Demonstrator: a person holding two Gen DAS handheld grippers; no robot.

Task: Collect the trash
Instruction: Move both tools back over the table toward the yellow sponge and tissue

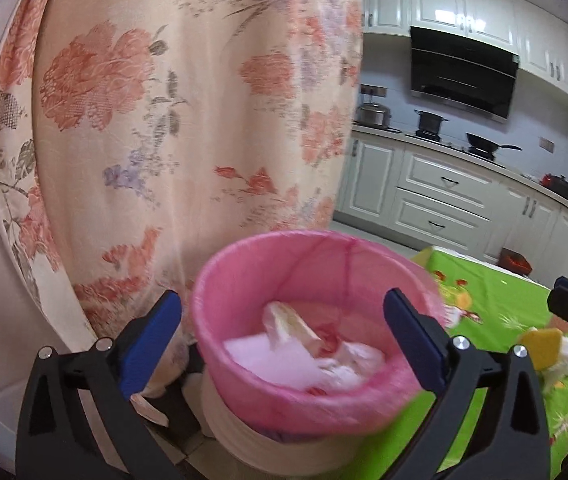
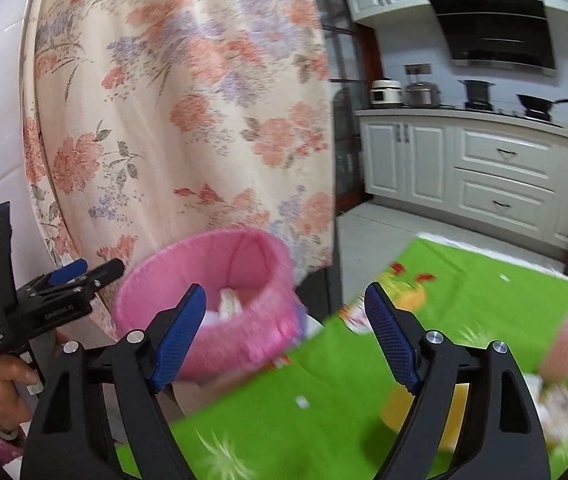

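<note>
Left gripper jaws wide, nothing gripped; pink-lined bin sits dead ahead between its fingers, crumpled white trash inside. Floral curtain fills 10 to 12 o'clock behind the bin. Right gripper also spread wide and empty, over the green tablecloth; bin at its 10 o'clock. More blurred scraps on the cloth at 4 o'clock. Kitchen cabinets at 2 o'clock.
</note>
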